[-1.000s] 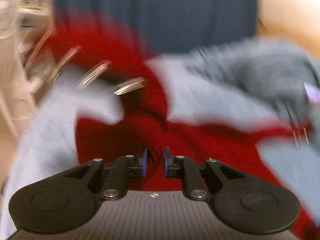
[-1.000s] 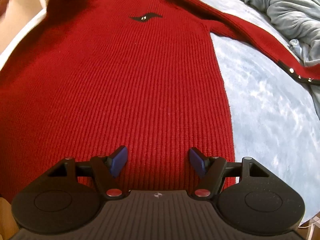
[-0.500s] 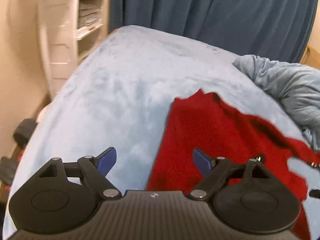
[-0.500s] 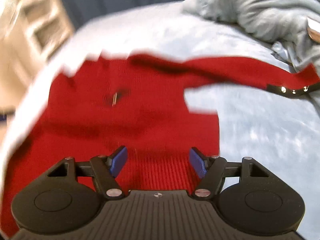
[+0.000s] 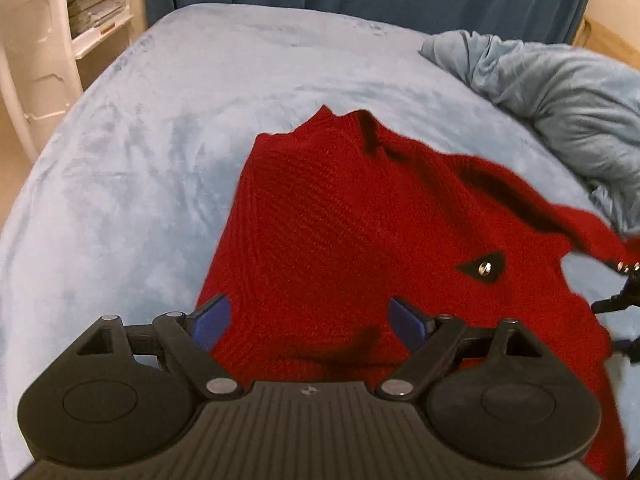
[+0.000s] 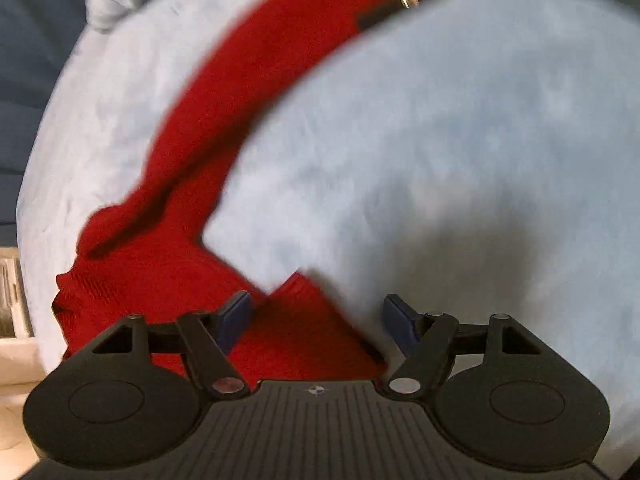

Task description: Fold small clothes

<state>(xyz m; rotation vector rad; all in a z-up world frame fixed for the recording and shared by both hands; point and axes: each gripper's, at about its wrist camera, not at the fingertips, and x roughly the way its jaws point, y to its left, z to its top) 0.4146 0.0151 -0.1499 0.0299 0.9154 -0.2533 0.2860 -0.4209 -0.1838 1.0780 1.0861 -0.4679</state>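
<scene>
Since the earlier frame I am releasing the left tool (image 5: 308, 320) wide over the soft, floppy red sweater (image 5: 360, 220) on the bed (image 5: 160, 120); the right tool (image 6: 316, 320) is closing, probably around its hem corner.

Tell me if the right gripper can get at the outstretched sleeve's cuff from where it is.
Probably yes. The right gripper, its jaws closing, is over the sweater's edge, with nothing visibly pinched. The sleeve lies flat on the blanket out to its cuff, with nothing lying across it.
</scene>
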